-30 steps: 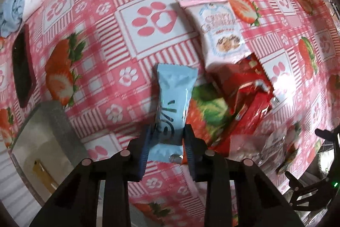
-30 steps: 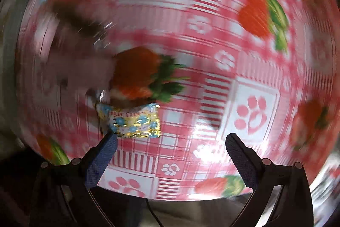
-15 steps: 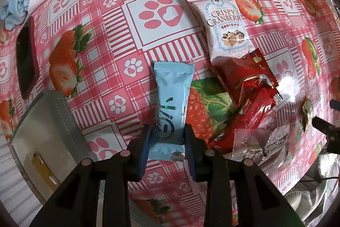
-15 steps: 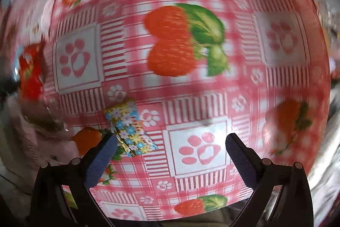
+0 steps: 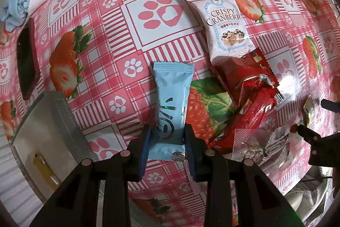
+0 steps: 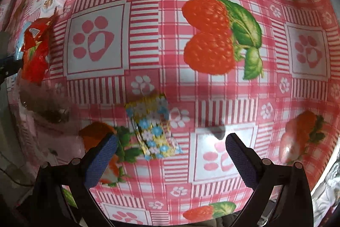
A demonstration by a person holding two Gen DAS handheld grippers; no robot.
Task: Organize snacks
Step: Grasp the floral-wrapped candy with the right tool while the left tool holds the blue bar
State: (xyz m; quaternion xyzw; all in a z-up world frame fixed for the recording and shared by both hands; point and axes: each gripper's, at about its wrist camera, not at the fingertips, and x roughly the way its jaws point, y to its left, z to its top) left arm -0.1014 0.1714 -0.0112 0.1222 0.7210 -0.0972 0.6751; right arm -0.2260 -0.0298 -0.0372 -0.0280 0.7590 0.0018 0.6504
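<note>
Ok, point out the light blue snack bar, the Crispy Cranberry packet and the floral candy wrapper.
light blue snack bar (image 5: 173, 86): left wrist view, upper half of wrapper.
Crispy Cranberry packet (image 5: 225, 24): left wrist view, printed front.
floral candy wrapper (image 6: 152, 127): right wrist view, wrapper's middle.

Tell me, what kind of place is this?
Probably a home dining or kitchen table. It wears a plastic strawberry-and-paw-print tablecloth, with everyday snack packets scattered on it, like a Crispy Cranberry packet, and crumpled cloths at the edge.

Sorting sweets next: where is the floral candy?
Right wrist view: the floral candy lies on the tablecloth between the open right gripper jaws, nearer the left one.
</note>
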